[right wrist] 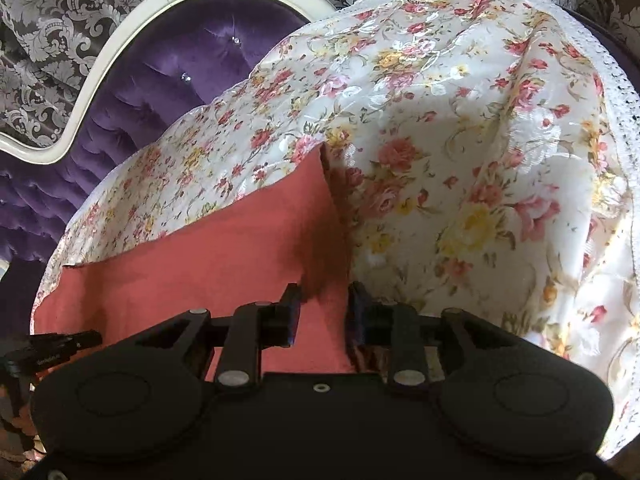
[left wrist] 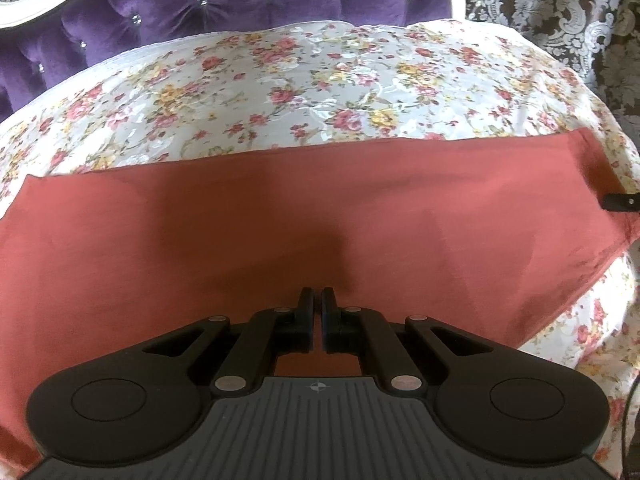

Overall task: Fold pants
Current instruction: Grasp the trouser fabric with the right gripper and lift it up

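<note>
We see the rust-red cotton pants [left wrist: 280, 216] spread flat as a wide band across a white bedspread printed with pink and yellow roses [left wrist: 280, 80], which covers a bed with a tufted purple velvet headboard [left wrist: 200, 4] framed in cream. Behind it hangs a brown curtain with a silver damask pattern [left wrist: 560, 0].

Our left gripper [left wrist: 317, 300] points down over the middle of the pants, its jaws drawn together with only a thin slit between them; we cannot tell whether any cloth is pinched there.

Our right gripper [right wrist: 324, 304] sits at the right end of the pants [right wrist: 224, 264], astride the garment's side edge: its jaws stand apart, the left finger [right wrist: 290, 304] over the red fabric and the other over the floral bedspread [right wrist: 460, 160]. The pads do not visibly press on the cloth. In the left view, a black tip of the right gripper [left wrist: 622, 201] shows at the pants' far right end.
</note>
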`<act>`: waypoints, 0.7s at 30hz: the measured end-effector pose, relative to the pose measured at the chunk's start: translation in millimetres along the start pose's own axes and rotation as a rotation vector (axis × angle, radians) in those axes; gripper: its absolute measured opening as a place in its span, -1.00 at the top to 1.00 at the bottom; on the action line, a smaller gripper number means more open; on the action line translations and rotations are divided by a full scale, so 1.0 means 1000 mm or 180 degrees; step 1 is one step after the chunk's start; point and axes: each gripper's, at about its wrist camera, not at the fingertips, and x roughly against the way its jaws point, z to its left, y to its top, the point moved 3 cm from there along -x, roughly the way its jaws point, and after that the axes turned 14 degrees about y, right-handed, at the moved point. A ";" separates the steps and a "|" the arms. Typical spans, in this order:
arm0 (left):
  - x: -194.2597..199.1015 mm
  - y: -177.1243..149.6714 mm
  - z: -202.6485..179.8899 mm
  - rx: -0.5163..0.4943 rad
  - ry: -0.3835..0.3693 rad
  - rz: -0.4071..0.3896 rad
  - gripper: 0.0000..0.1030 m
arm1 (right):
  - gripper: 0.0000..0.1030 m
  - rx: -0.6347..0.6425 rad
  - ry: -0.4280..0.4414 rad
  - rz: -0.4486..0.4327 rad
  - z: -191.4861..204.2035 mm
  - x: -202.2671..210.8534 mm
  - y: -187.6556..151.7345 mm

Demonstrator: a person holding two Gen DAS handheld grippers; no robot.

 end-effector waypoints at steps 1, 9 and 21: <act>0.001 0.000 -0.001 -0.0015 -0.0011 -0.0004 0.91 | 0.65 0.0027 -0.0063 -0.0003 0.002 0.000 0.000; 0.004 0.002 -0.006 -0.0040 -0.0028 -0.0027 0.91 | -0.07 0.0491 -0.0643 -0.0081 0.018 0.012 0.014; 0.002 0.000 -0.010 -0.0029 -0.0094 -0.0012 0.91 | 0.70 0.0003 0.0185 0.0166 -0.003 0.001 0.001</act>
